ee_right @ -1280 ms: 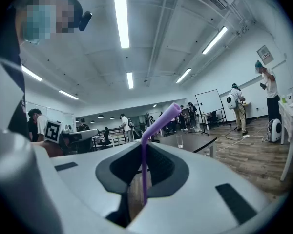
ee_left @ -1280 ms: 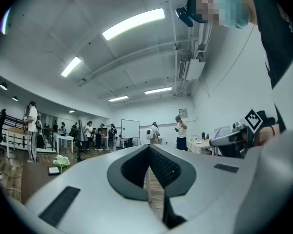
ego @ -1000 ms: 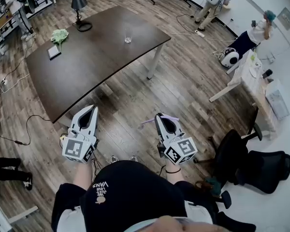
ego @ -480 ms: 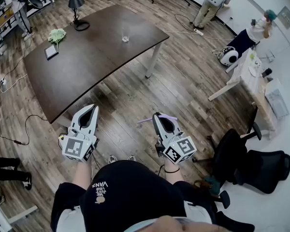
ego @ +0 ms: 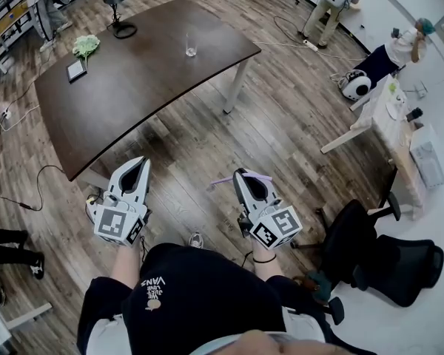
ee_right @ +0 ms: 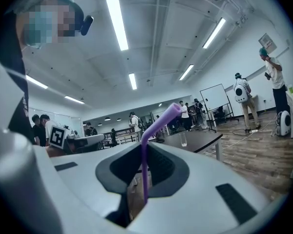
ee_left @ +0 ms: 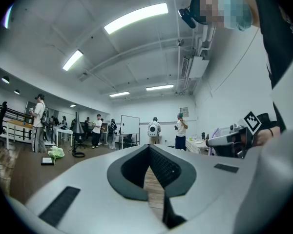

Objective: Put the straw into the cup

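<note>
One clear cup (ego: pixel 190 47) upright on table (ego: pixel 133 83); straw (ego: pixel 226 180) pinched in right gripper (ego: pixel 242 176).

The cup (ego: pixel 190 46) is clear glass, the table (ego: pixel 133 87) dark matt wood, the straw (ee_right: pixel 144 165) smooth purple plastic.

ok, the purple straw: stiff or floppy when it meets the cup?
Probably light and semi-stiff: the straw juts unsupported from the right gripper without sagging. Its angled neck would likely flex against the cup rim. Thin, round, so it may swivel.
</note>
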{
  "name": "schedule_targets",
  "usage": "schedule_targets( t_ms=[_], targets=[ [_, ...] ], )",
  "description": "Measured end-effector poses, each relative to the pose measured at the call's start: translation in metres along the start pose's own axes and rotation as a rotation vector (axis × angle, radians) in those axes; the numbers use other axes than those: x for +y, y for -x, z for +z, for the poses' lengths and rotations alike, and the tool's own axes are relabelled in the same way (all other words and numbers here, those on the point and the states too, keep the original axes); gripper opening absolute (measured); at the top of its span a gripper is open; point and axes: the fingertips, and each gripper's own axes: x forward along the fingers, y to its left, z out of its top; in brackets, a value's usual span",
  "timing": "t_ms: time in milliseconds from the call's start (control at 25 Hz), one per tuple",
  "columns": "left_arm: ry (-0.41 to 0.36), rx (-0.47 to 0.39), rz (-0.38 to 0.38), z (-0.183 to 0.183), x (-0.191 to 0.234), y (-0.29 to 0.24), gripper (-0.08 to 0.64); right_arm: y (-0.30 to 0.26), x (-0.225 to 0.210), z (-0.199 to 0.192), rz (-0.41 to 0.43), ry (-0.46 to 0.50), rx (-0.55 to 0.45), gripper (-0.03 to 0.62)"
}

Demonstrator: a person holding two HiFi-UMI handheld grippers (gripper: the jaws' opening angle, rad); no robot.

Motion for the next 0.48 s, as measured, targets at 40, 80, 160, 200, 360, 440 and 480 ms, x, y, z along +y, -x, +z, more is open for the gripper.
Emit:
schedule_targets(
  t_ms=[40, 80, 160, 200, 360, 440, 480],
  targets=[
    [0.004, 0.004, 0.004, -0.003, -0.001, -0.001, 0.006, -0.001, -0.003, -0.001, 0.008, -0.002, 0.002, 0.041],
    [0.008, 0.010, 0.008, -0.005, -0.002, -0.002, 0.006, -0.003, -0.006, -0.002, 0.014, -0.004, 0.003, 0.041],
    [0.014, 0.028, 0.018, -0.010, -0.001, -0.005, 0.006, -0.008, -0.010, -0.003, 0.024, -0.010, 0.007, 0.041],
    [0.017, 0.035, 0.021, -0.012, 0.001, -0.006, 0.006, -0.011, -0.010, -0.003, 0.026, -0.013, 0.011, 0.041],
    [0.019, 0.031, 0.021, -0.015, 0.016, -0.019, 0.006, -0.030, -0.015, -0.003, 0.024, -0.016, 0.015, 0.041],
    [0.021, 0.027, 0.014, -0.015, 0.027, -0.031, 0.006, -0.043, -0.020, 0.000, 0.018, -0.014, 0.007, 0.041],
    [0.024, 0.025, 0.009, -0.014, 0.033, -0.037, 0.006, -0.051, -0.023, 0.002, 0.014, -0.012, 0.003, 0.041]
  ],
)
